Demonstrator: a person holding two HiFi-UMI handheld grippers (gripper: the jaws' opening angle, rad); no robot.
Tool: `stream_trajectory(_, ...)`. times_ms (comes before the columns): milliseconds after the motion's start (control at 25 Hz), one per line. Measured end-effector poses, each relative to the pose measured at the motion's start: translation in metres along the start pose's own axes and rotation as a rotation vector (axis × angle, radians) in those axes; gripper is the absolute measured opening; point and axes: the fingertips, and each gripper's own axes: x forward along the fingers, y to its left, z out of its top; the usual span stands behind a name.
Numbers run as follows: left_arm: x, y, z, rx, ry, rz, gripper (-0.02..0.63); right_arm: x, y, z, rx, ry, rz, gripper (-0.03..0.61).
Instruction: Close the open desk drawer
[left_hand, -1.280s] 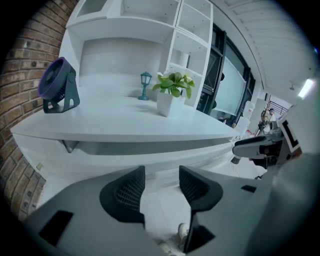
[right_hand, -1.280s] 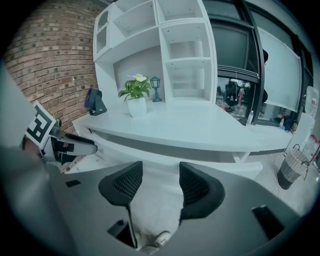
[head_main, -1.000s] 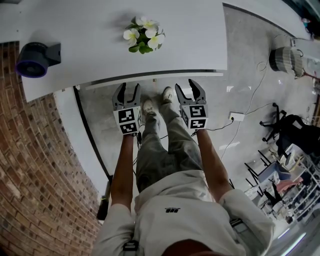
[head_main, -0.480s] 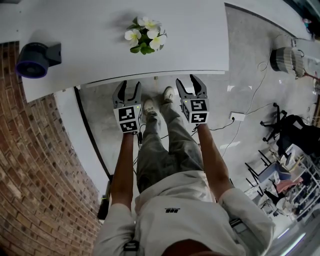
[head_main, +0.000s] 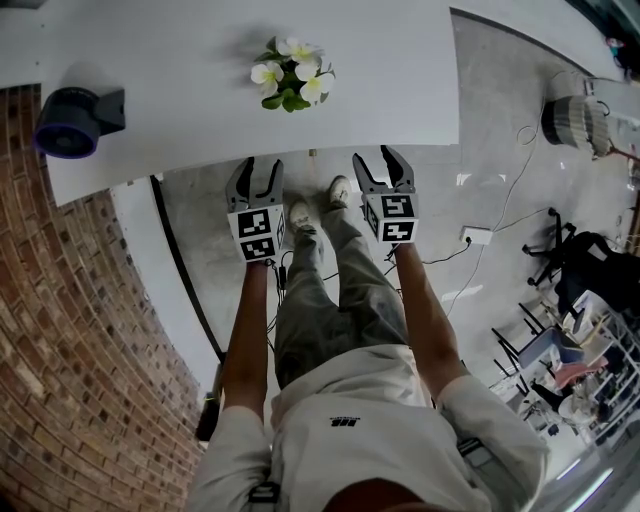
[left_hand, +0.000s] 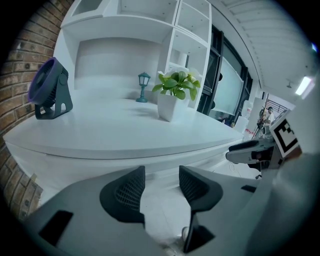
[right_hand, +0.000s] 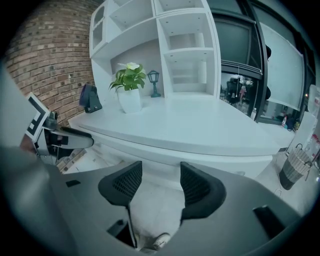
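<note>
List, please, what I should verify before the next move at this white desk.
1. Left tool jaws apart, nothing between: ok.
2. Right tool jaws apart, nothing between: ok.
3. Both tools level at the front edge of the flat white desk: ok.
4. Drawer flush shut: cannot tell; no view shows its front clearly.
5. White-flowered potted plant and purple round fan upright, back from the edge: ok.

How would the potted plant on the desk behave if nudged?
The plant would probably slide if pushed low, since the desk looks smooth. Pushed high, it might tip: the leaves spread wider than the white pot. The leaves likely just bend.
</note>
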Motion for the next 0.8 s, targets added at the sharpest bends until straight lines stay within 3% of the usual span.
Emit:
stream_trajectory(440,-0.002,-0.005,0.005,-0.014,-0.015,-0.010,0.278,-0.004,0.010,0.006,-0.005,-0.025,0.026,0.239)
stream_trajectory(800,-0.047,-0.026,0.020,-0.003,-0.099,-0.030,0.278,-0.066,0.045,0.025,-0.011,-0.122,0.054,0.239)
